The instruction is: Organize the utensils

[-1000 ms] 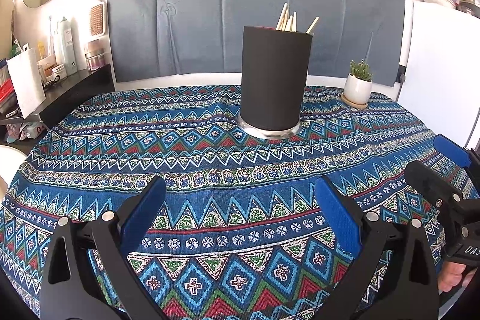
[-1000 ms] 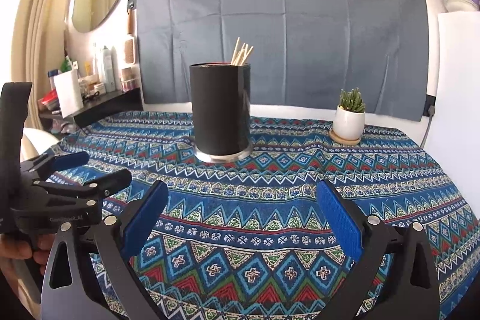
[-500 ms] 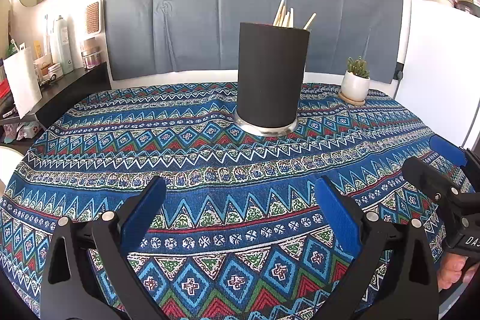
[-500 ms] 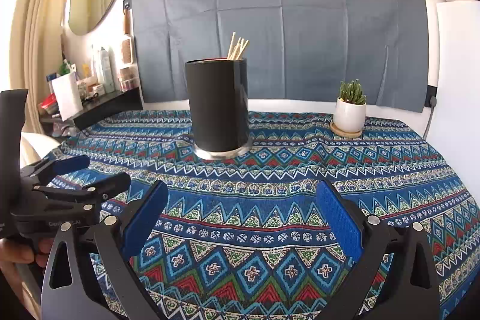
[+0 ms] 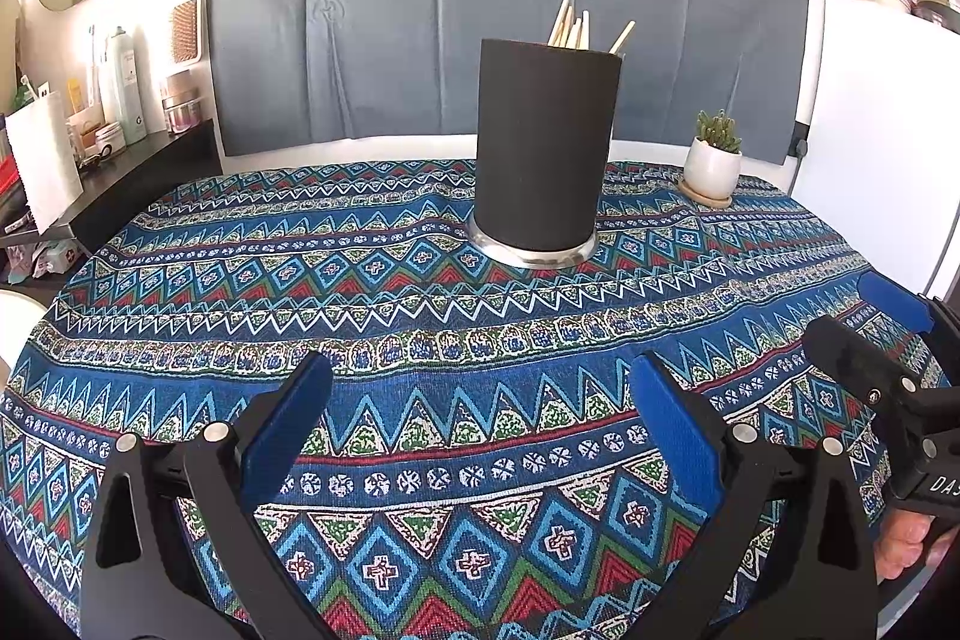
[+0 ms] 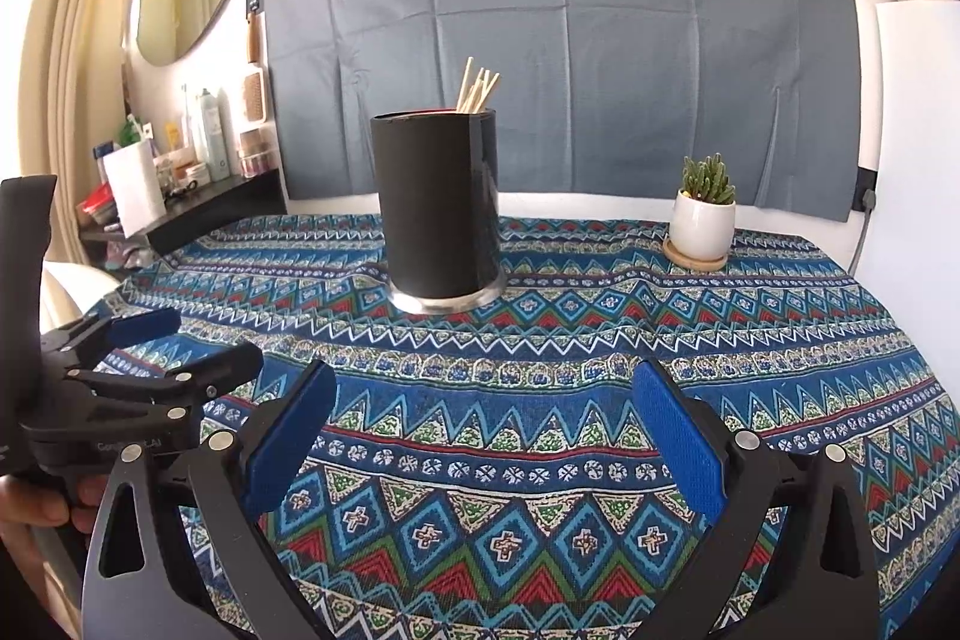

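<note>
Chopsticks (image 5: pixel 575 27), about 6, stand in 1 black holder (image 5: pixel 545 148) on the table (image 5: pixel 420 316). 1 potted succulent (image 5: pixel 713 160) sits nearby. Both left tongs (image 5: pixel 480 418) and right tongs (image 6: pixel 483 421) gape wide, empty.

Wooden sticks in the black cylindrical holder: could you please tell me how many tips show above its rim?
5 or so pale wooden sticks fan out above the right side of the black cylindrical holder's rim; overlapping tips may hide more.

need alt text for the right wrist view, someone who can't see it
A tall black utensil holder with wooden sticks poking out stands on a blue patterned tablecloth, a small potted succulent to its right. The right hand-held gripper is open and empty in front; the left hand-held gripper, also open, shows at the left edge.
</note>
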`<state>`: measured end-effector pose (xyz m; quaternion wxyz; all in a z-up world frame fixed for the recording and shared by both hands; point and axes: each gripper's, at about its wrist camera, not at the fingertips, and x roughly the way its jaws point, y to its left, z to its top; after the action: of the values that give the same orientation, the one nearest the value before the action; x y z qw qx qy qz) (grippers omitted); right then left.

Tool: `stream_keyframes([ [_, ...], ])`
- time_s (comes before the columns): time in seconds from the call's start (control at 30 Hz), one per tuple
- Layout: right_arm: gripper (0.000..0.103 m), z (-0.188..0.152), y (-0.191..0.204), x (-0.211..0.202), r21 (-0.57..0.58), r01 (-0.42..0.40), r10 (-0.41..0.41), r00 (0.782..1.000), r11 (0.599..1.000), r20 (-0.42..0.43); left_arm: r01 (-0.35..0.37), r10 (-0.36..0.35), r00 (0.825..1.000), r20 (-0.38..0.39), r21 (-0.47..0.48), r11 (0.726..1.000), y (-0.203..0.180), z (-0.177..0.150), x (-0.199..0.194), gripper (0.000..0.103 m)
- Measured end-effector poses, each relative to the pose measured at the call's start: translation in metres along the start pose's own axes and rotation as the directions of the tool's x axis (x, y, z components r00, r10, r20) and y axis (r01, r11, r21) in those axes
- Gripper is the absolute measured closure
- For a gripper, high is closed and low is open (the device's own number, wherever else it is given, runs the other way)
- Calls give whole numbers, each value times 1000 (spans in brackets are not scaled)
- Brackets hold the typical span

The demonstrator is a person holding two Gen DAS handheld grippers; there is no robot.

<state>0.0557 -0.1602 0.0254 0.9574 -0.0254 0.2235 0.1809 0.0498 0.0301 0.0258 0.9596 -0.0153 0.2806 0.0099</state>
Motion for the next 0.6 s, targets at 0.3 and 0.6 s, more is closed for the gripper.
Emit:
stream_keyframes([
  [0.3, 8, -1, -2, -1, 13, -1, 1, 1000, 1000, 2, -3, 3, 1000, -10, -2, 1000, 1, 0, 2, 6],
  [0.6, 8, -1, -1, -2, 15, 1, -1, 1000, 1000, -5, -6, 6, 1000, -24, -5, 1000, 3, 0, 5, 6],
])
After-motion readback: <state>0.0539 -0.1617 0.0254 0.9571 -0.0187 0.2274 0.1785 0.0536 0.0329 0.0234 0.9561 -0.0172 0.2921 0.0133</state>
